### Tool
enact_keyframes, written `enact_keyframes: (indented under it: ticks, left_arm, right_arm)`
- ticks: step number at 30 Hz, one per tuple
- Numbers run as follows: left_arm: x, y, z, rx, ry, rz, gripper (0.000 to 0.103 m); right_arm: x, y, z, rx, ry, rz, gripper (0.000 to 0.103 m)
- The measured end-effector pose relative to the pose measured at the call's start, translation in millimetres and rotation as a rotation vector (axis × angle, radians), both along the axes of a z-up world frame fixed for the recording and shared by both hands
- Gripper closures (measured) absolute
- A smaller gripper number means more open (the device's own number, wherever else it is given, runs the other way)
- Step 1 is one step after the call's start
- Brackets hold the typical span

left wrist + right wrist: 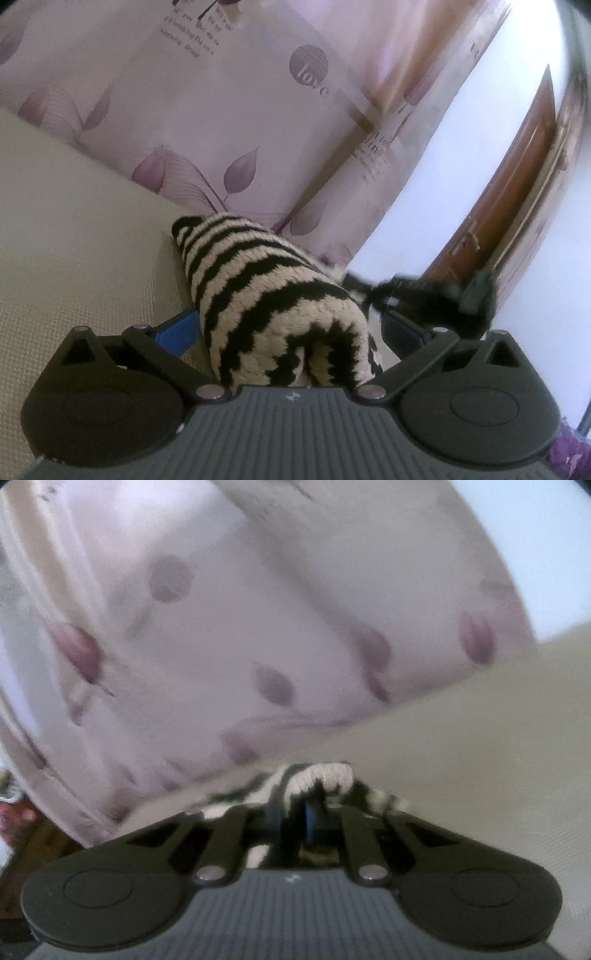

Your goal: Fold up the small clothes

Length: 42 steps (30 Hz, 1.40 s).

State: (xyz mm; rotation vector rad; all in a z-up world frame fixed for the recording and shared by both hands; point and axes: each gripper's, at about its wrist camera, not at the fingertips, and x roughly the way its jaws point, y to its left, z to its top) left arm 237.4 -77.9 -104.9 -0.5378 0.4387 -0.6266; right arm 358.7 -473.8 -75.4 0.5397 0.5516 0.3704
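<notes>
My worry is the bundle slipping; the striped knit garment [273, 295] is thick and springy, and my left gripper [291, 328] only brackets it with wide-set jaws, so any lift may let the roll uncurl onto the beige surface [74, 229]; the dark tasselled end [443, 299] trailing to the right could also drag and pull the fold crooked. My right gripper [308, 812] has its jaws drawn nearly together, pinching a pale edge of the same garment [328, 775]; a thin bite like that may tear free if I tug. The garment lies near me, just before the leaf-print curtain [221, 110] at the far side.
</notes>
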Motion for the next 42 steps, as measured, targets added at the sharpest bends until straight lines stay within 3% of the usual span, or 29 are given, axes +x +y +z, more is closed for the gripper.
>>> enact_keyframes:
  ticks: [3, 8, 10, 12, 14, 16, 18, 20, 23, 24, 28, 32, 39, 42]
  left_arm:
    - [0, -4, 14, 0.020, -0.047, 0.030, 0.000]
    - [10, -28, 46, 0.130, -0.190, 0.063, 0.000]
    - [22, -45, 49, 0.213, -0.191, 0.027, 0.003]
    - [35, -59, 42, 0.273, -0.138, -0.010, 0.010]
    - [39, -64, 28, 0.261, -0.074, -0.027, 0.009]
    - [33, -62, 22, 0.267, -0.094, -0.012, 0.009]
    - [31, -56, 12, 0.267, -0.082, -0.003, 0.007]
    - [37, -46, -4, 0.244, -0.012, 0.001, 0.004]
    - [52, -23, -28, 0.070, 0.170, -0.021, 0.003]
    - [53, -18, -28, 0.035, 0.175, -0.012, 0.003]
    - [39, -22, -18, 0.088, 0.053, 0.000, 0.005]
    - [23, -24, -14, 0.114, -0.040, 0.017, 0.003]
    - [10, -24, -8, 0.119, -0.085, 0.059, 0.001]
    - [10, -22, -8, 0.111, -0.085, 0.066, 0.000]
  right_arm:
    - [3, 4, -13, -0.077, 0.004, -0.002, 0.091]
    - [11, 11, -6, -0.067, -0.033, 0.018, 0.091]
    - [15, 15, 7, -0.098, -0.066, 0.011, 0.091]
    - [20, 21, 15, -0.135, -0.077, 0.018, 0.091]
    - [26, 23, 11, -0.127, 0.006, 0.058, 0.078]
    - [9, 13, 6, -0.084, 0.017, 0.033, 0.054]
    - [-24, -1, 1, 0.005, -0.005, 0.042, 0.045]
    - [-57, -12, -6, 0.122, -0.009, 0.087, 0.043]
    - [-102, -15, -23, 0.240, 0.030, 0.132, 0.018]
    - [-113, -12, -30, 0.257, 0.056, 0.136, 0.017]
    - [-130, 0, -57, 0.357, 0.182, 0.130, 0.017]
    - [-123, 9, -73, 0.481, 0.228, 0.105, 0.017]
    - [-108, 34, -68, 0.541, 0.198, 0.073, 0.017]
    - [-123, 33, -50, 0.524, 0.052, 0.045, 0.018]
